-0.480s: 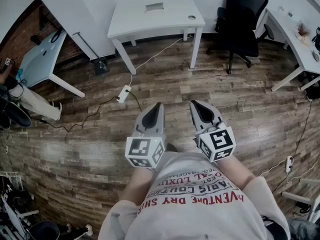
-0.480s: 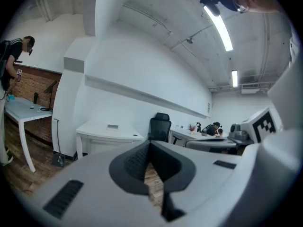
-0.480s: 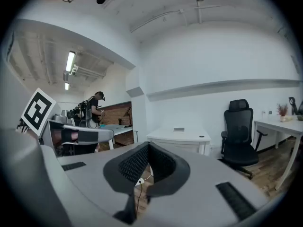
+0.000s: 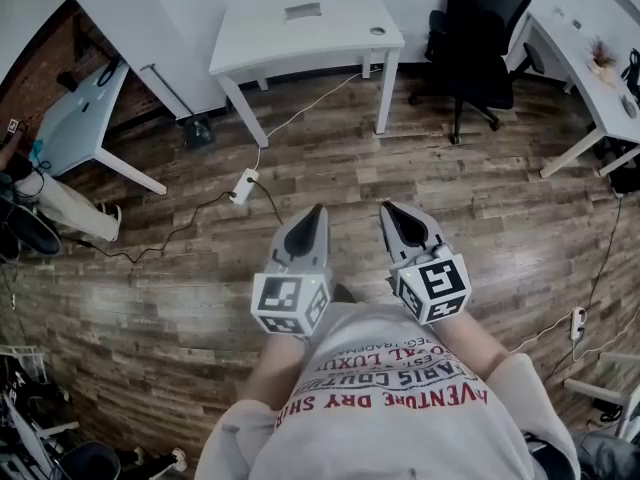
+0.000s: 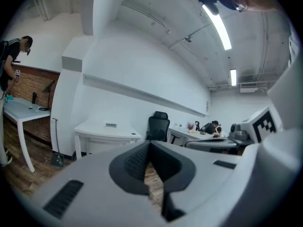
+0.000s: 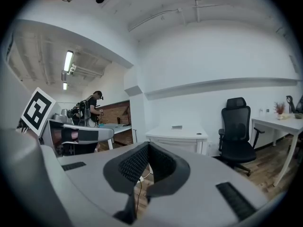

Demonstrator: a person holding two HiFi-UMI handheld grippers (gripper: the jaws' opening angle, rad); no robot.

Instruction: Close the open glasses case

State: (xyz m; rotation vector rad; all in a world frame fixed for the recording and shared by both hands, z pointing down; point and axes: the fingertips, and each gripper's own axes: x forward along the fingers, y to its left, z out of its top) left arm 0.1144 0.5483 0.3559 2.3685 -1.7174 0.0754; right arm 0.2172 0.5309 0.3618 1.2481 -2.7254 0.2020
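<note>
Both empty, jaws pressed together, the left tool and right tool are held level; no glasses case is sighted, so its bearing cannot be told.

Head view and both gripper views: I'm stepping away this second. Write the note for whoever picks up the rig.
Left tongs: shut, nothing between the jaws, held close to the person's chest above the wood floor.
Right tongs: also shut and empty, beside the left.
Job's things: no glasses case can be made out in any view. The white desk ahead bears a small flat grey item, too small to identify.
Done: nothing that shows.
Left: find the case, bring the tongs to it, and close its lid.
</note>
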